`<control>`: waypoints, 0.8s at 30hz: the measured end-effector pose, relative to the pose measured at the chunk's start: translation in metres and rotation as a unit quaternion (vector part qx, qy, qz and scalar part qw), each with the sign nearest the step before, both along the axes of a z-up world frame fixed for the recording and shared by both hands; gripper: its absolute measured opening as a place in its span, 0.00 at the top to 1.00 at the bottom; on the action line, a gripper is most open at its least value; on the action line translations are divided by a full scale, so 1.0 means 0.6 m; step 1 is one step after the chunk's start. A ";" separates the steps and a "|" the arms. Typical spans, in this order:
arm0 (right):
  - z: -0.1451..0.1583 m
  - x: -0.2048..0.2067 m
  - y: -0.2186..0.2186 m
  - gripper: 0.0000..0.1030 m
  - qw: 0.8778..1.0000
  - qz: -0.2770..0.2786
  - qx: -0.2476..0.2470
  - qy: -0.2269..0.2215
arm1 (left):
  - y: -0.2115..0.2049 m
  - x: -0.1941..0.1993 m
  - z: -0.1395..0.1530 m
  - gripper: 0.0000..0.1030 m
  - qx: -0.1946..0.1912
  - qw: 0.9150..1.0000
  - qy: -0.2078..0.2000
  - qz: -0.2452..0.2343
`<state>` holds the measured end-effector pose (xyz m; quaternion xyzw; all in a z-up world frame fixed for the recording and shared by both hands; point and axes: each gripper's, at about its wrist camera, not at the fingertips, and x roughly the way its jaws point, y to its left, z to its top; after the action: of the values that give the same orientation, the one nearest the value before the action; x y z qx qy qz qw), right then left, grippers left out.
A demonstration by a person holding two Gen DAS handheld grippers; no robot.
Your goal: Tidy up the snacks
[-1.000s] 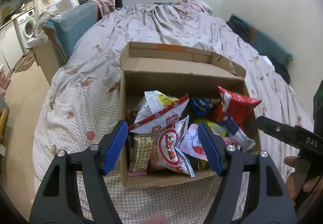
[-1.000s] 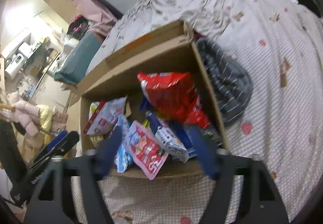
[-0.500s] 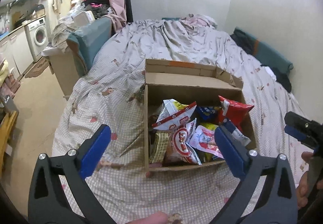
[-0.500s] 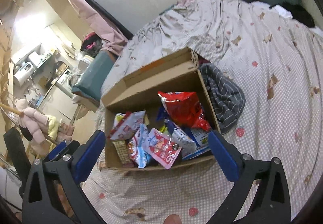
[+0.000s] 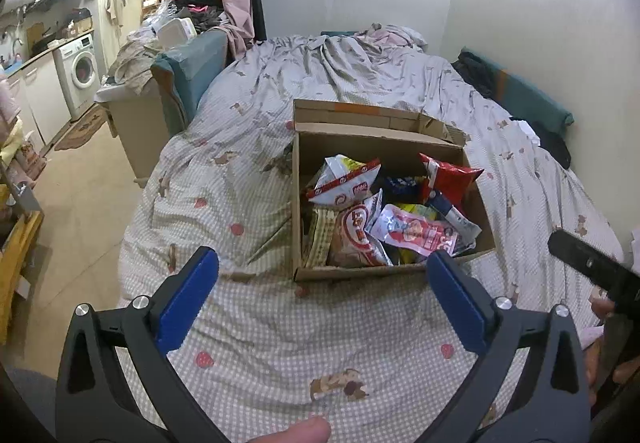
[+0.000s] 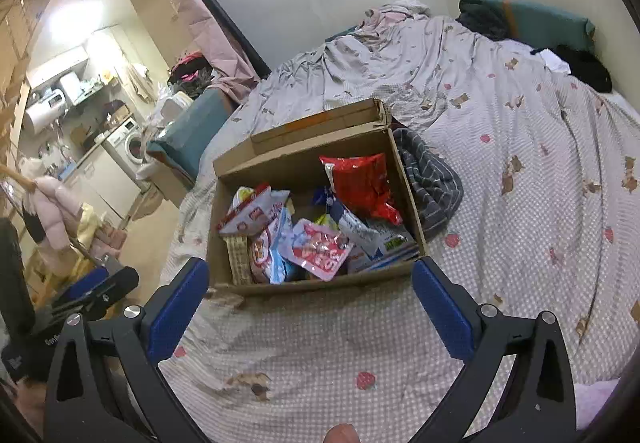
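Observation:
An open cardboard box stands on the bed and holds several snack bags: a red bag at the back right, a white and red bag at the back left, a pink pouch in front. My left gripper is open and empty, held back from the box's near side. My right gripper is open and empty, also short of the box. Each gripper shows at the edge of the other's view.
The bed has a checked cover and rumpled bedding at the far end. A striped dark cloth lies against the box's right side. The floor, a washing machine and cluttered furniture are to the left. A wall runs along the right.
Both grippers have pulled back and up from the box, which now looks smaller. Both have opened wider. The snacks in the box have not moved.

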<state>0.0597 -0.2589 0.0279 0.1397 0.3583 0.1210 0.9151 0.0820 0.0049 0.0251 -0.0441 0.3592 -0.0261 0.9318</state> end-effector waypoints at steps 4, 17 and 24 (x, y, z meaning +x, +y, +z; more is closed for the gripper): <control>-0.010 -0.020 0.009 0.00 0.999 -0.007 -0.031 -0.014 | -0.012 -0.014 -0.002 0.01 0.016 1.000 -0.017 -0.005; -0.029 -0.005 0.022 0.00 0.997 -0.018 -0.068 -0.031 | 0.001 -0.013 -0.022 0.01 0.001 1.000 -0.006 0.012; -0.028 -0.008 0.031 0.00 0.996 -0.012 -0.079 -0.035 | 0.001 -0.012 -0.024 0.00 0.002 1.000 -0.008 0.017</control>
<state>0.0548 -0.2406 0.0112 0.0672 0.3326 0.0857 0.9368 0.0748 0.0056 0.0107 -0.0476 0.3512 -0.0100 0.9350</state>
